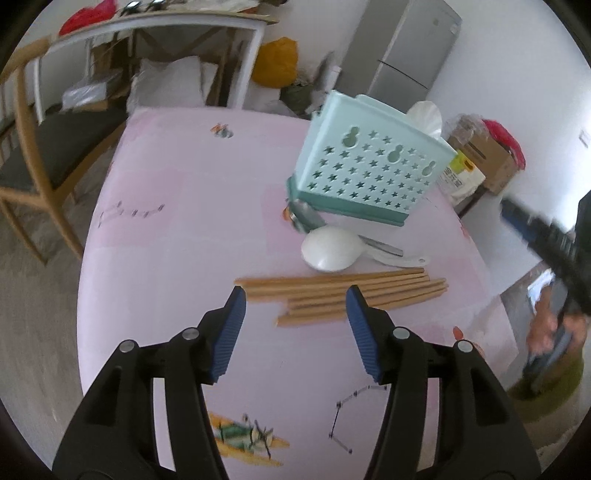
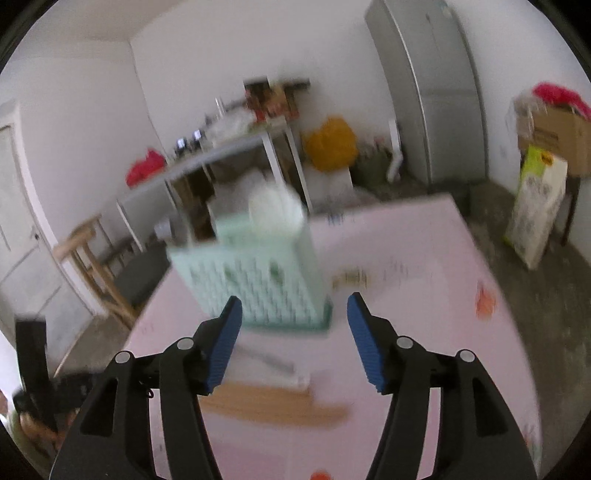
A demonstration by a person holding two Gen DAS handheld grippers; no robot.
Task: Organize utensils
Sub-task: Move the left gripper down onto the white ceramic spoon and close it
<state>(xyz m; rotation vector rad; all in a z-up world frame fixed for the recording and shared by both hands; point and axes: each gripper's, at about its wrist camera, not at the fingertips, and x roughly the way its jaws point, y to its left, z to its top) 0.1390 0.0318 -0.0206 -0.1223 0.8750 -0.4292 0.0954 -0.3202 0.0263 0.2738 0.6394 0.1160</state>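
A mint-green utensil holder [image 1: 365, 162] with star cut-outs stands on the pink table [image 1: 166, 258], with a white spoon [image 1: 426, 116] sticking out of its top. In front of it lie a white ladle [image 1: 332, 253], a metal spoon [image 1: 308, 218] and several wooden chopsticks [image 1: 351, 295]. My left gripper [image 1: 295, 299] hovers open just before the chopsticks, nothing between its fingers. In the blurred right wrist view, my right gripper [image 2: 293, 310] is open and empty in front of the holder [image 2: 255, 280], with the chopsticks [image 2: 273, 404] below it. The right gripper also shows at the left view's right edge [image 1: 535, 229].
A wooden chair [image 1: 40, 155] stands left of the table. Behind are a white shelf table [image 1: 155, 33], a yellow bag [image 1: 277, 62], a grey fridge [image 1: 410, 51] and cardboard boxes [image 1: 487, 158]. The table's right edge [image 1: 480, 258] drops to the floor.
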